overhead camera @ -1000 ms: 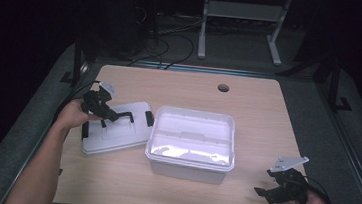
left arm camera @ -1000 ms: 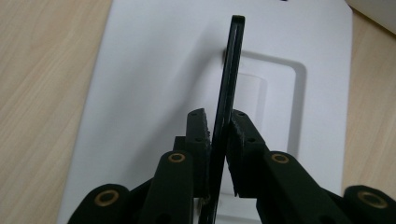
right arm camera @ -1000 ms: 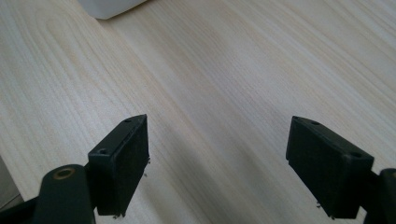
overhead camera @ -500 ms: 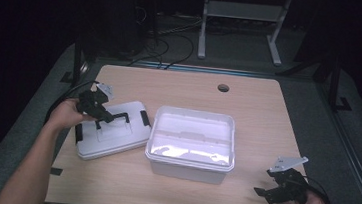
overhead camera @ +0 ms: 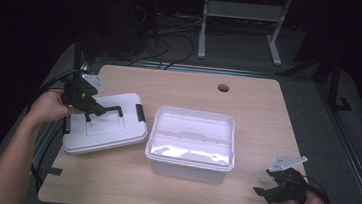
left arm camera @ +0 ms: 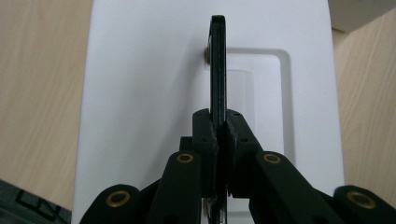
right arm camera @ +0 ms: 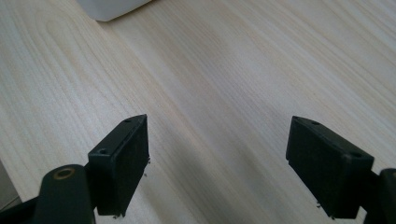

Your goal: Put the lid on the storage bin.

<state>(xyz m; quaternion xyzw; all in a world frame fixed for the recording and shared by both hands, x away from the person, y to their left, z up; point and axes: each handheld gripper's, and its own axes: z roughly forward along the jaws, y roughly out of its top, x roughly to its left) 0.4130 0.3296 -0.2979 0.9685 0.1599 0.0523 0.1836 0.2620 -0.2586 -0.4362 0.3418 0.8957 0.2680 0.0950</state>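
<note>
One white lid (overhead camera: pixel 103 129) with black handle (left arm camera: pixel 217 65) upright, left gripper (left arm camera: pixel 218 133) clamping it

lid (overhead camera: pixel 103 129) left of tub (overhead camera: pixel 191 143), both on table (overhead camera: pixel 268 115)

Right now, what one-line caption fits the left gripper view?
Left gripper shut on the black handle of the white lid.

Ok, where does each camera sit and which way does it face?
High view: above the person's side, looking forward and down on the table; both forearms enter from below.
Left gripper view: on the left gripper, looking along shut jaws that pinch the black handle of the lid.
Right gripper view: on the right gripper, facing bare tabletop between open jaws.
Shared: high and left views both show the lid.
</note>
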